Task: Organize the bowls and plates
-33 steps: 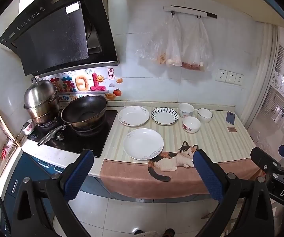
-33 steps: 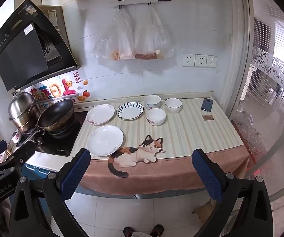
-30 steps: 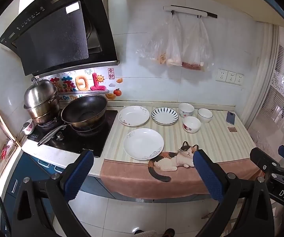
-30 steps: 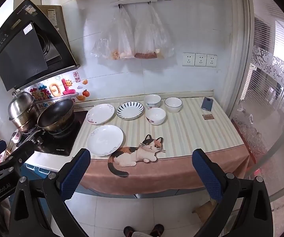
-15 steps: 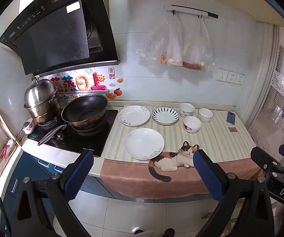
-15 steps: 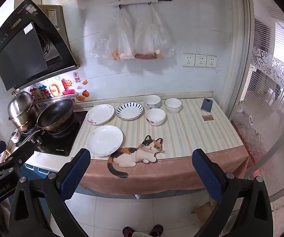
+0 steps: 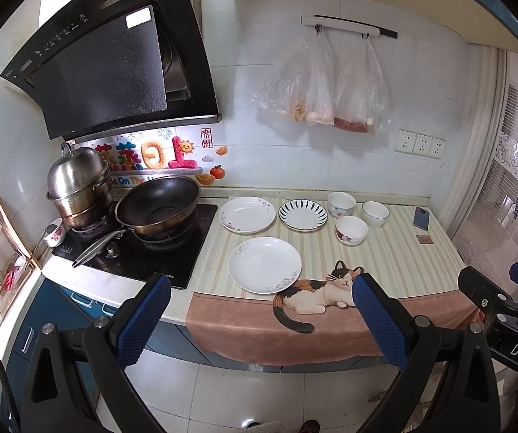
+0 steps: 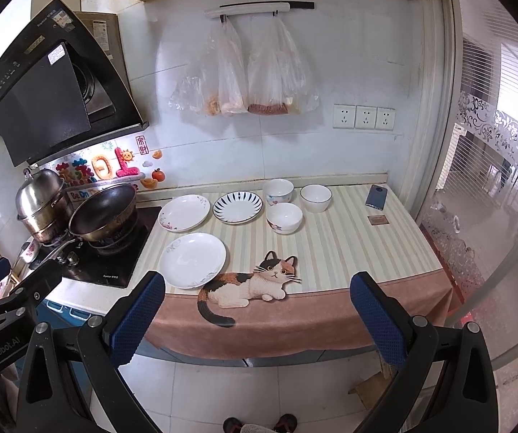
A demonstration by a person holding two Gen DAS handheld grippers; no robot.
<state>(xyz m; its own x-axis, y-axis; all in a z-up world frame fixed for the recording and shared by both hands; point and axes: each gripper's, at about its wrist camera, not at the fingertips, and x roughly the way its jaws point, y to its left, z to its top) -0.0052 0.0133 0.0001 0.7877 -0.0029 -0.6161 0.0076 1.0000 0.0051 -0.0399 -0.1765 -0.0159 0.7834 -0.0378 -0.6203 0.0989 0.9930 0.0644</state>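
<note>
Three plates lie on the striped counter: a plain white plate (image 7: 264, 264) (image 8: 192, 259) nearest the front, a flowered white plate (image 7: 247, 214) (image 8: 184, 212) behind it, and a blue-striped plate (image 7: 302, 214) (image 8: 237, 207) to its right. Three white bowls cluster beside them: a back-left bowl (image 7: 341, 204) (image 8: 277, 190), a back-right bowl (image 7: 375, 213) (image 8: 315, 197) and a front bowl (image 7: 351, 230) (image 8: 284, 217). My left gripper (image 7: 260, 315) and my right gripper (image 8: 257, 312) both hang open and empty in front of the counter, well short of the dishes.
A black wok (image 7: 158, 205) and a steel steamer pot (image 7: 78, 186) sit on the hob at the left. A phone (image 7: 421, 218) and a small brown card (image 7: 424, 239) lie at the counter's right end. A cat-print cloth (image 8: 251, 283) drapes over the front edge. Plastic bags (image 8: 244, 72) hang on the wall.
</note>
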